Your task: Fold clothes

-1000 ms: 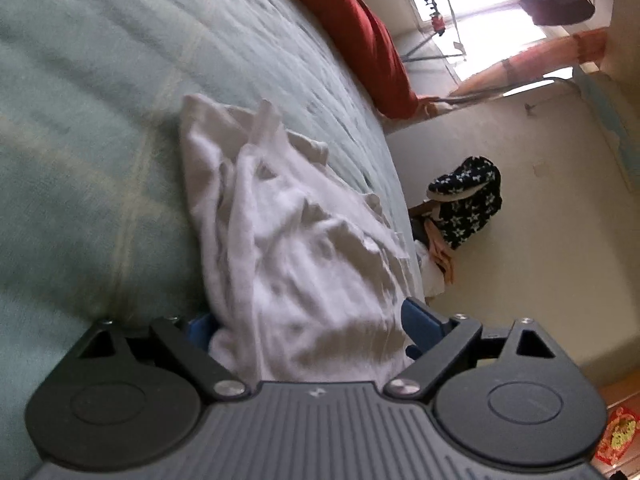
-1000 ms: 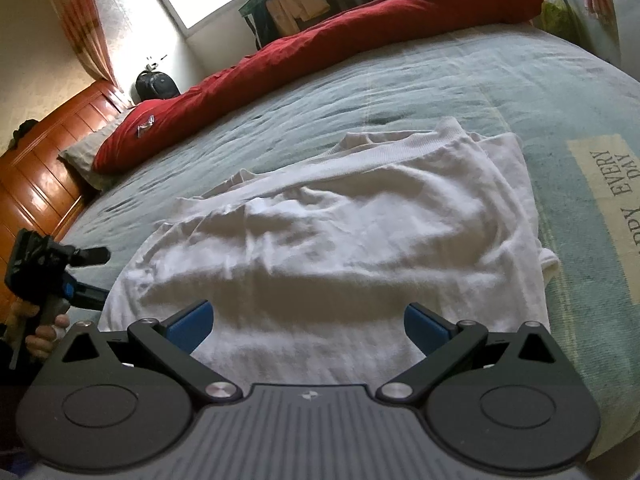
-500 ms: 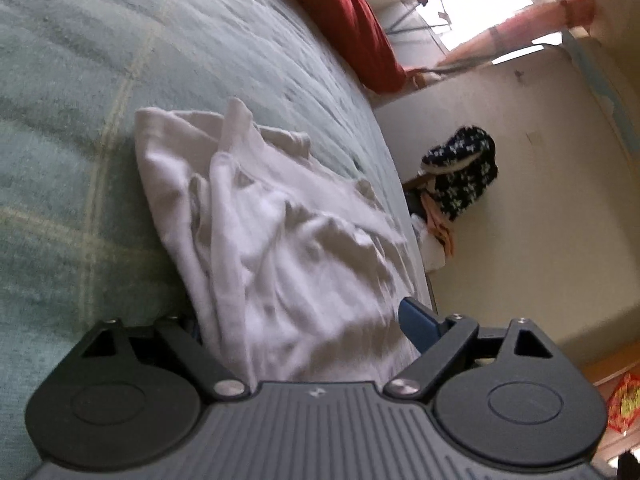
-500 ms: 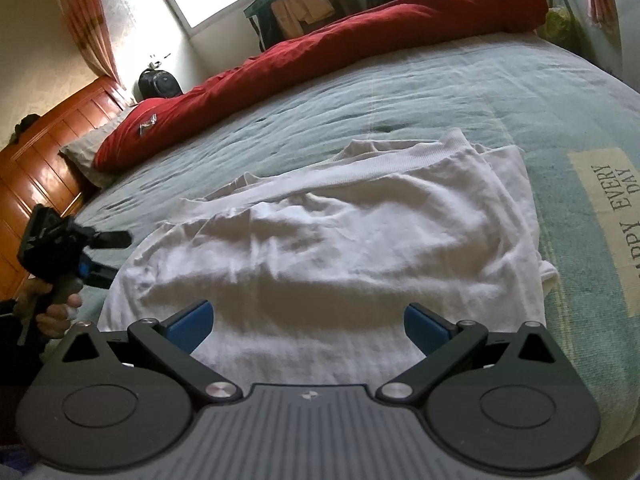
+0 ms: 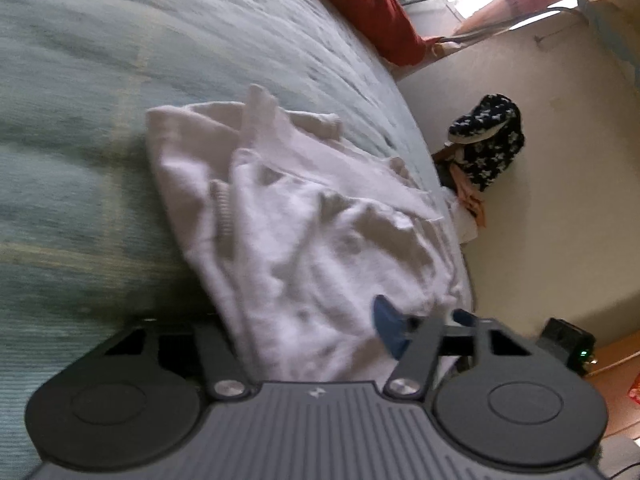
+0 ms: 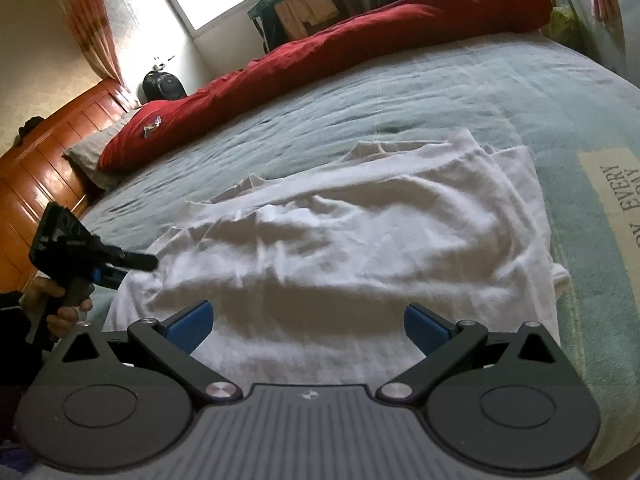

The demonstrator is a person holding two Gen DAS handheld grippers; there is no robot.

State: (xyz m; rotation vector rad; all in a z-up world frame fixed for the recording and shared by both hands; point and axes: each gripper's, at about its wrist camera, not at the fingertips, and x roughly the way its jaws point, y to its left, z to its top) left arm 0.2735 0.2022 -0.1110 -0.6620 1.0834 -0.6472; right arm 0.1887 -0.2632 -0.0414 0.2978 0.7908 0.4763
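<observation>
White garment point(image 6: 360, 252): lies rumpled and partly doubled over on the bed, its ribbed hem running across the far side at 12 to 1 o'clock in the right wrist view; in the left wrist view it point(image 5: 304, 232) fills the centre and runs down to the gripper body.
Bed cover point(image 6: 400, 92): pale green, spread under the whole garment; a cream label with printed letters sits at 3 o'clock in the right wrist view.
Right gripper point(image 6: 306, 326): jaws spread wide, both blue pads visible, poised at the near edge of the garment with cloth showing in the gap between them; no fabric is pinched.
Left gripper point(image 5: 304, 332): its right blue pad shows against the cloth at 5 o'clock; the other pad is hidden behind a fold of the garment and the frame is blurred, so whether it has hold of fabric cannot be told. In the right wrist view it point(image 6: 120, 268) appears at 9 o'clock, at the garment's left edge.
Hand point(image 6: 60, 308): wrapped round the left gripper's handle, at 8 to 9 o'clock.
Red quilt point(image 6: 340, 52): rolled lengthwise along the far side of the bed, 10 to 2 o'clock.
Wooden headboard point(image 6: 40, 168): glossy orange-brown, at 9 to 10 o'clock.
Patterned dark bundle point(image 5: 488, 140): on the floor against the wall, at 2 o'clock in the left wrist view.
</observation>
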